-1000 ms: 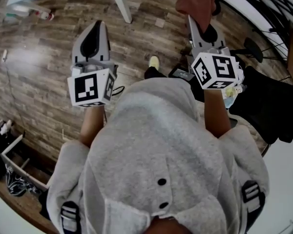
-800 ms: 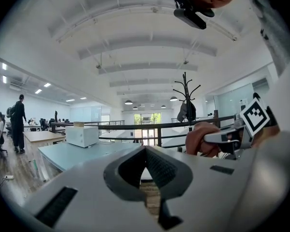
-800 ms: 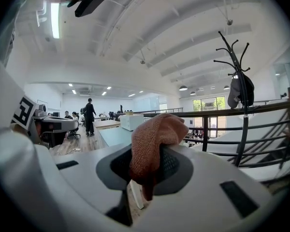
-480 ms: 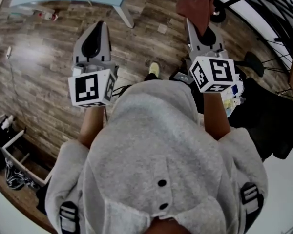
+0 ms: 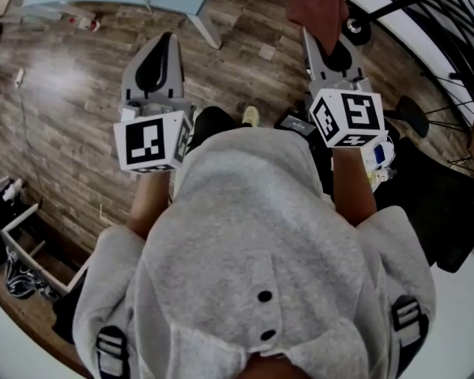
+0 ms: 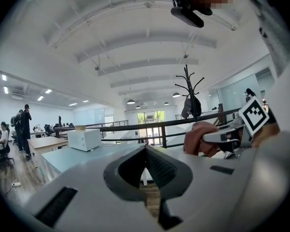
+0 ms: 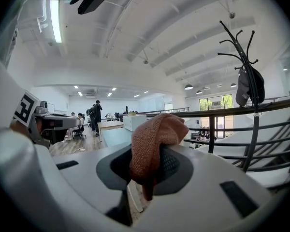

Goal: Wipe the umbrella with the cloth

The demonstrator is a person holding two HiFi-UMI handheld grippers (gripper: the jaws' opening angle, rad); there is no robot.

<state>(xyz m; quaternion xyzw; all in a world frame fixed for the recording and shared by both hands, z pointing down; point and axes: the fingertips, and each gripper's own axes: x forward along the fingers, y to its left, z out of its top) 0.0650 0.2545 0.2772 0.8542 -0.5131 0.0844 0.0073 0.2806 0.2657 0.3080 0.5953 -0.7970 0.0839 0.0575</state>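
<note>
Wood-plank floor (image 5: 63, 117) below: left tongs (image 6: 146, 153) together, empty; right tongs (image 7: 147, 166) clamp rust-brown cloth (image 7: 157, 129) by one fold; slippage possible.

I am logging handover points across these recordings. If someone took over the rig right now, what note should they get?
Left gripper: shut, empty, held out in front.
Right gripper: shut on the reddish-brown cloth, which drapes over its jaws.
Umbrella: I cannot pick it out in any view. A railing and a coat stand lie ahead.
Done: cloth in hand.
Left: find the umbrella and wipe it; no wiping shows yet.
</note>
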